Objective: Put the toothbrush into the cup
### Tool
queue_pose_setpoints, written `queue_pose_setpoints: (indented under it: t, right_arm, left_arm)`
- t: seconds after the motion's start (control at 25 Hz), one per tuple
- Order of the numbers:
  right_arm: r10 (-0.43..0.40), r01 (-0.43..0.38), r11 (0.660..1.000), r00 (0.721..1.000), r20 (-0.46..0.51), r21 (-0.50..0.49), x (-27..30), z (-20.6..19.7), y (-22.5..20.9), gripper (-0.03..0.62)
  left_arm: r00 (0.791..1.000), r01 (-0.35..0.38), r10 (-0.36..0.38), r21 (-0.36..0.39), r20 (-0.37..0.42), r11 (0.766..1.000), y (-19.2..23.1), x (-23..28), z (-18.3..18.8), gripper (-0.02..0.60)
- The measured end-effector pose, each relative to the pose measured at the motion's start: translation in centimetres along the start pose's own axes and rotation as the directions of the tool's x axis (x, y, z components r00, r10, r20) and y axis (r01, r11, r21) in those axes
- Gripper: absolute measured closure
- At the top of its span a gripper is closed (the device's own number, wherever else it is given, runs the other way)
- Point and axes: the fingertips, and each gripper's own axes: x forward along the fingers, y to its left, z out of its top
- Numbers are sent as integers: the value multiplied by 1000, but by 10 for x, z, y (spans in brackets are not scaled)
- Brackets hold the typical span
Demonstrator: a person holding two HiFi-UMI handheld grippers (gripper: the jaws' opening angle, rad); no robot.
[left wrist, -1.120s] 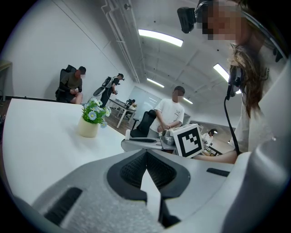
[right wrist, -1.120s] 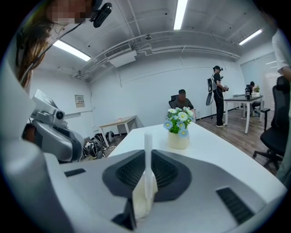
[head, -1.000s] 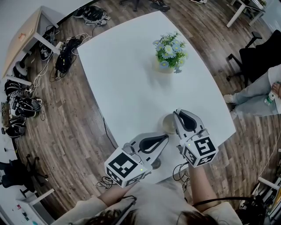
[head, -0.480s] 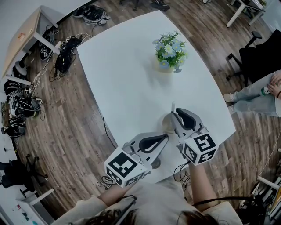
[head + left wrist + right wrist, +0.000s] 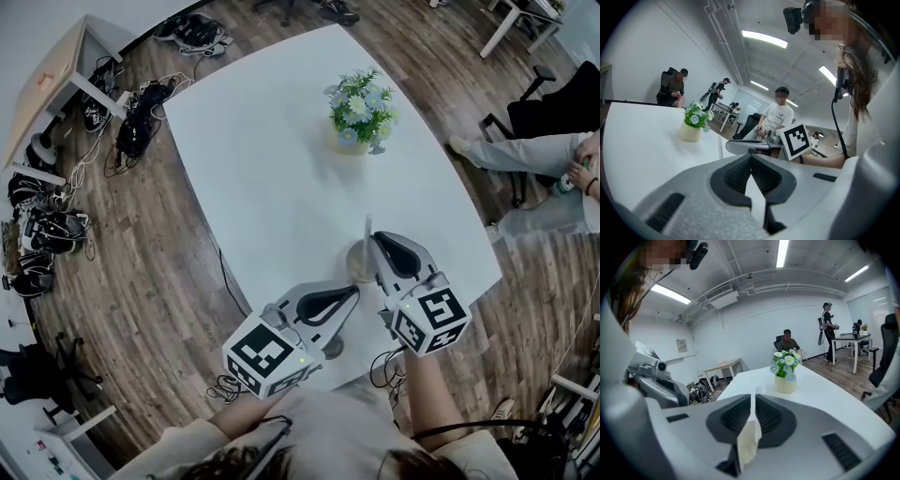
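I'm clamping my right gripper (image 5: pixel 374 241) on the toothbrush (image 5: pixel 367 229), upright over the cup (image 5: pixel 358 265). I'm judging it light, stiff and slick, best gripped mid-handle. My left gripper (image 5: pixel 353 293) is resting closed and empty.

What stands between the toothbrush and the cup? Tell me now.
Nothing visible does. The right gripper, jaws shut on the toothbrush, holds it upright right at the cup, with no other thing between them.
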Motion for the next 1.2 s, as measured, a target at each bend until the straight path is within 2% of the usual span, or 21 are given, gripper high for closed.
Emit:
queue_pose_setpoints:
  t: [0.36,1.2]
  right_arm:
    - [4,-4,1000,999,33,-22,-17,14,11,572]
    - [43,-41,998,998,52,-39,-84,25,60,574]
  left_arm:
    - [1000,-4,4,11,7,1000,0,-3,3,575]
    - [999,17,-18,38,26,999,-15,-10,10,575]
